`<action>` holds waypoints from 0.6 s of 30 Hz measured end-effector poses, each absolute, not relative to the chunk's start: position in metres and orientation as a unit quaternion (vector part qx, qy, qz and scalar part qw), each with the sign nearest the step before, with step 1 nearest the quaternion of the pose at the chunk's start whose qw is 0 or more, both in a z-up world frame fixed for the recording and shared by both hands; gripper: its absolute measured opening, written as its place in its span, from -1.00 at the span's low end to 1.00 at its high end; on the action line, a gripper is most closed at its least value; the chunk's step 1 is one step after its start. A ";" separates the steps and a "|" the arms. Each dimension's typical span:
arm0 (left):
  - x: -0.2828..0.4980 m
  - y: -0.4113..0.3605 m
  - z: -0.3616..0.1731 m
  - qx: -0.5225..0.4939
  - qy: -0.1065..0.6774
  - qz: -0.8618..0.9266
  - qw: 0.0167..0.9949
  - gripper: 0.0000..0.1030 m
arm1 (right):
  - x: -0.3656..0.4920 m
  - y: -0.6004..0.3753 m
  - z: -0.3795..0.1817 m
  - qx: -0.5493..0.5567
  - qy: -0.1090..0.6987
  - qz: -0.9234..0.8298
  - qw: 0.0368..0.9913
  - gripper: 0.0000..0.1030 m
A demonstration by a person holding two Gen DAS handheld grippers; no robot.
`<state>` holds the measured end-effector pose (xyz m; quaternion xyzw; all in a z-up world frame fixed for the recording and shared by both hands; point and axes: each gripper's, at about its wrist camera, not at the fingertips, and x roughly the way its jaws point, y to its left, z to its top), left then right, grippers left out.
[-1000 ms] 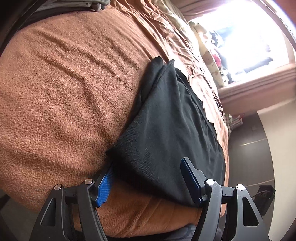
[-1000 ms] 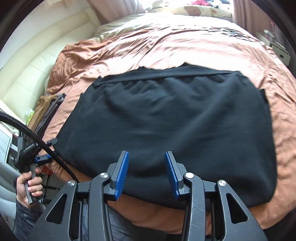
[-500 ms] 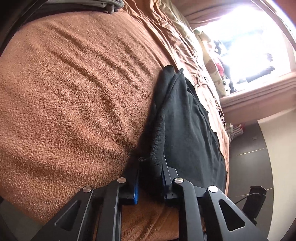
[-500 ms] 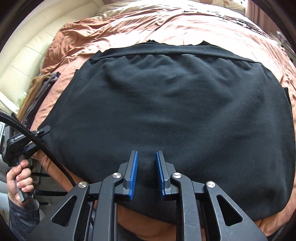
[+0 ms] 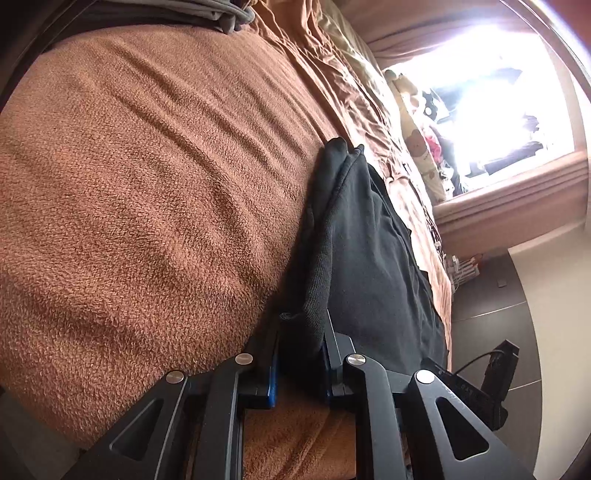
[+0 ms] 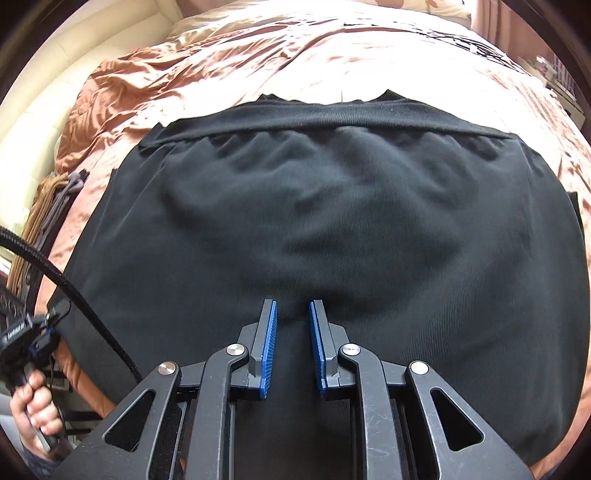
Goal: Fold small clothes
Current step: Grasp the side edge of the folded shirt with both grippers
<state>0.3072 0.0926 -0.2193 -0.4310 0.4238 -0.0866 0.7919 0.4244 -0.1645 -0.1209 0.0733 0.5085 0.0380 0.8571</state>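
Note:
A black garment (image 6: 351,229) lies spread flat on the brown bedcover (image 6: 295,62), its waistband on the far side. My right gripper (image 6: 293,310) sits at the middle of its near edge, fingers drawn close with black cloth bunched between the blue pads (image 6: 269,343). In the left wrist view the same black garment (image 5: 373,243) is seen edge-on on the fleece blanket (image 5: 147,192). My left gripper (image 5: 301,336) is shut on its near corner, and a thick fold of cloth stands up between the fingers.
A person's hand (image 6: 33,417) holds the left gripper's handle at the bed's left edge, with a black cable (image 6: 77,306) arching over it. Folded clothes (image 6: 48,206) lie at the left. Grey clothing (image 5: 214,14) lies beyond the blanket. Dark floor (image 5: 491,295) runs beside the bed.
My left gripper went from open around the garment's corner to shut on it. My right gripper moved forward over the near edge and its fingers narrowed onto the cloth.

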 end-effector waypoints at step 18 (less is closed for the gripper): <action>0.287 0.088 -0.221 -0.447 0.410 -0.068 0.792 -0.64 | 0.499 -0.182 -0.138 0.089 0.491 0.019 0.867 -0.81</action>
